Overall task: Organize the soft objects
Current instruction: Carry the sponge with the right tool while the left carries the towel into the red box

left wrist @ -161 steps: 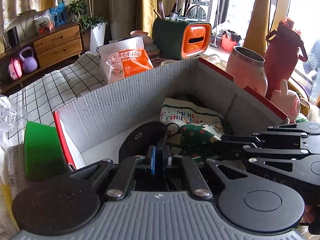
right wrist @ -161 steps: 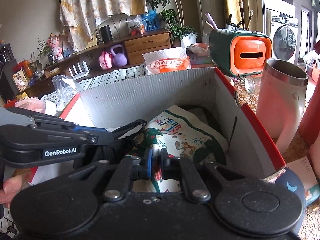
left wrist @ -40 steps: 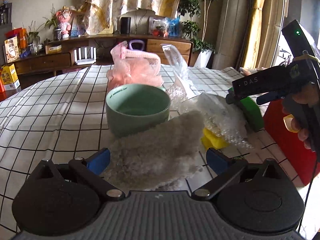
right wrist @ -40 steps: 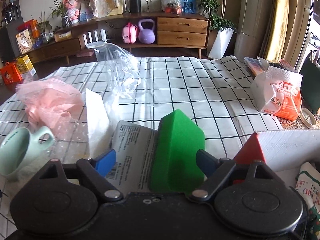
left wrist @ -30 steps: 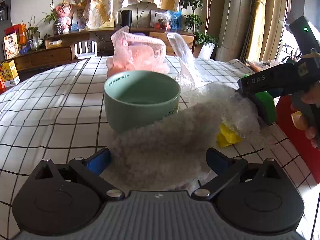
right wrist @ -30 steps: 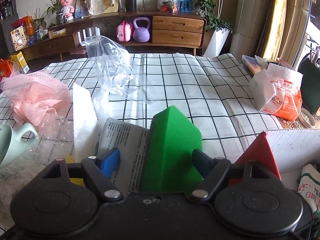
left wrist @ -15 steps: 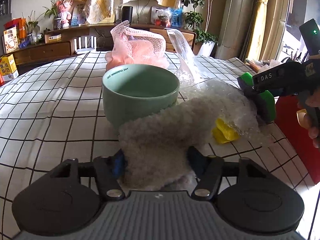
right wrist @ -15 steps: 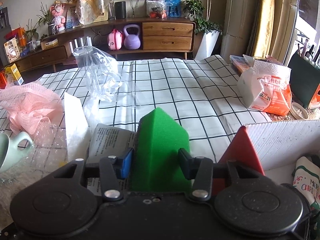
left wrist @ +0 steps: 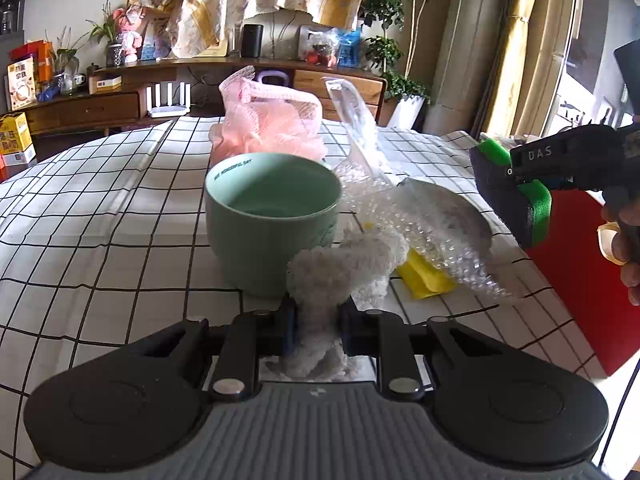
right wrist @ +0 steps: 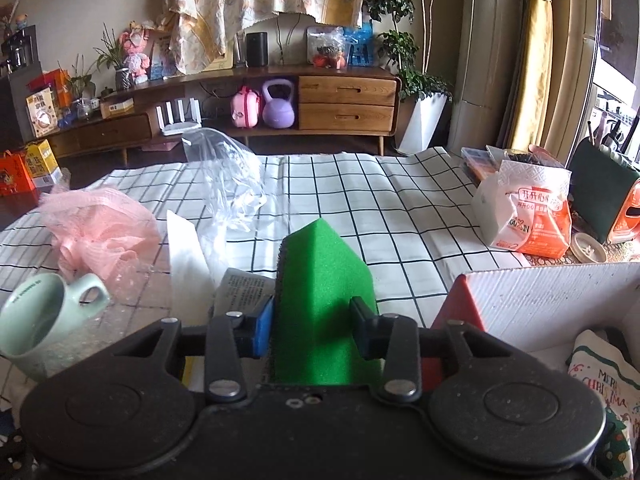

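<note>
The fuzzy white cloth [left wrist: 340, 276] is sitting pinched in the left gripper [left wrist: 318, 326], just before the green mug [left wrist: 272, 216]; the right gripper [right wrist: 316, 330] is squeezing the green sponge [right wrist: 324, 300] above the worktop [right wrist: 360, 200].

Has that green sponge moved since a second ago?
Yes. The green sponge, clamped in the right gripper, has been lifted: in the left view it now hangs above the checked tablecloth, higher against the green mug.
</note>
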`<state>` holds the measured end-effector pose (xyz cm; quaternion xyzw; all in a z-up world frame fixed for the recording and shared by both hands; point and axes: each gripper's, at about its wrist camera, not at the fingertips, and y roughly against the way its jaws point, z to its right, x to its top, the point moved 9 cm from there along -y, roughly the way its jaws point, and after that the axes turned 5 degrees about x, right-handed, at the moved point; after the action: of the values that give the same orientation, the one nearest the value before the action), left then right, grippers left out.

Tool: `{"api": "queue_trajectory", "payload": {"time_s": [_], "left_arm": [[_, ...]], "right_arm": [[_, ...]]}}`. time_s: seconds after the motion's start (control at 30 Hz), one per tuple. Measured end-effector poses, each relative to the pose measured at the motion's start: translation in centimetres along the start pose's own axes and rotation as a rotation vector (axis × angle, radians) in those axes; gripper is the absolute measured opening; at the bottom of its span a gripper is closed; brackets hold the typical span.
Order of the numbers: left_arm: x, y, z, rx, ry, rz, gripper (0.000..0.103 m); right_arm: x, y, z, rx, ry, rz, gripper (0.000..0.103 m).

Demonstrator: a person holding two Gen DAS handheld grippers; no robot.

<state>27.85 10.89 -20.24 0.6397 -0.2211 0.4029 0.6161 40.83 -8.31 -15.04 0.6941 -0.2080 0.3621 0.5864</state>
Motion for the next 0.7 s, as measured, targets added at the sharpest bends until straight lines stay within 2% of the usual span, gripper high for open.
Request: {"api": "queue_trajectory", "payload": {"time_s": [0.37, 0.7], "left_arm": [[1.2, 2.9, 1.5, -0.043, -0.014, 0.029, 0.017], [2.6, 7.1, 2.8, -0.067, -0.015, 0.057, 0.017]], "right_arm": [[0.2, 7.3, 0.1, 0.086, -0.017, 0.062, 0.039], [-0.3, 13.6, 1.2, 0.151, -0.055, 0.12, 0.039]]}}
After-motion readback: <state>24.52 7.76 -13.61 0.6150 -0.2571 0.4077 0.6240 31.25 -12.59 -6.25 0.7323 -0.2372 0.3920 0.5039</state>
